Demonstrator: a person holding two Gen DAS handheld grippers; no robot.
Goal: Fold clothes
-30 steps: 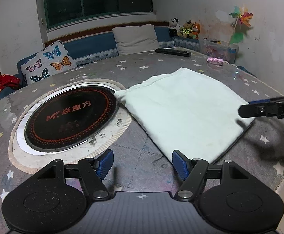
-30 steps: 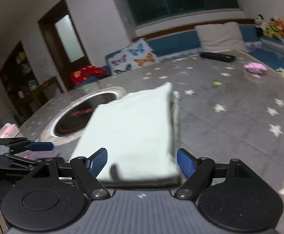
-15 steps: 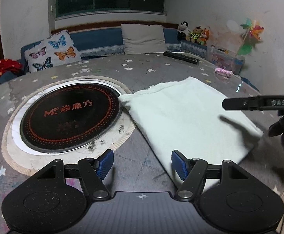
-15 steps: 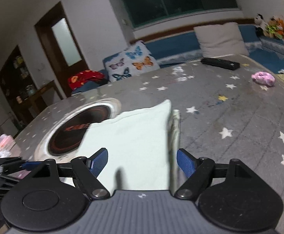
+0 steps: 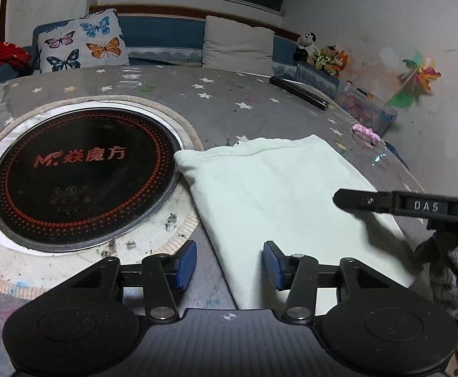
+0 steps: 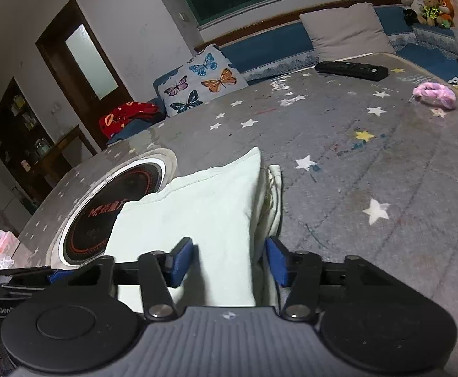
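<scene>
Our left gripper (image 5: 229,259) hovers at the near edge of the cloth (image 5: 279,194); its jaws have just been closing and now stand partly apart, the cloth's left edge running between them, the blue pads (image 5: 187,259) not pressing on it. Our right gripper (image 6: 229,259) has likewise just been closing and stands partly apart over the cloth's (image 6: 197,213) right side, with the stacked folded edge just inside its right pad (image 6: 274,260); we cannot tell whether that pad touches the fabric. The pale cloth lies folded flat on the grey, star-patterned surface (image 5: 229,106), one corner just beside the round black cooktop (image 5: 81,176) set into it. Farther off on the surface lie a black remote (image 6: 351,69) and a pink fluffy thing (image 6: 436,94). Behind the surface, a butterfly pillow (image 5: 83,44) leans on a blue bench.
</scene>
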